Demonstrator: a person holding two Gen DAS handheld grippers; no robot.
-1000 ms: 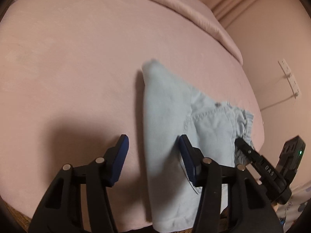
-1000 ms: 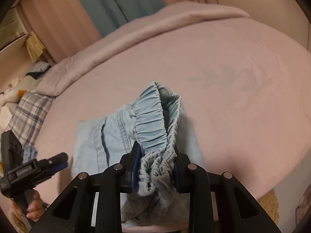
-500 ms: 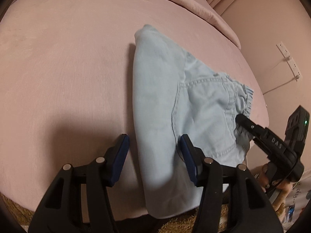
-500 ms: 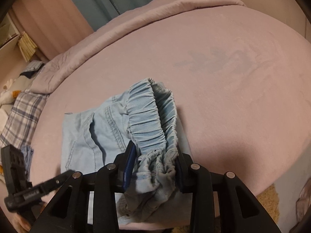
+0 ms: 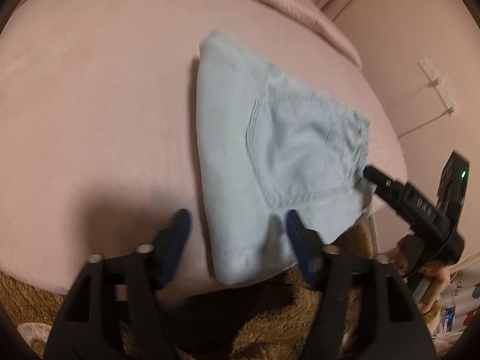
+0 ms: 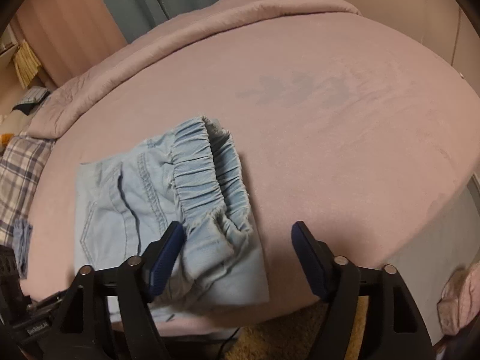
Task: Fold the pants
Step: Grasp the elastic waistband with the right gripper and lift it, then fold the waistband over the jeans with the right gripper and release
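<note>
Light blue denim pants lie folded in a bundle near the front edge of the pink bed. Their back pocket faces up. In the right wrist view the pants show the gathered elastic waistband on top. My left gripper is open and empty, its jaws straddling the near end of the bundle. My right gripper is open and empty, just in front of the waistband. The right gripper also shows in the left wrist view, at the waistband edge.
A rolled pink duvet runs along the far side of the bed. A plaid cloth lies at the left. A brown fuzzy rug covers the floor below the bed's front edge. A wall with a power strip stands at the right.
My right gripper has opened and let go of the waistband, which now lies on the bundle. My left gripper has pulled back toward the bed's front edge, still open.
</note>
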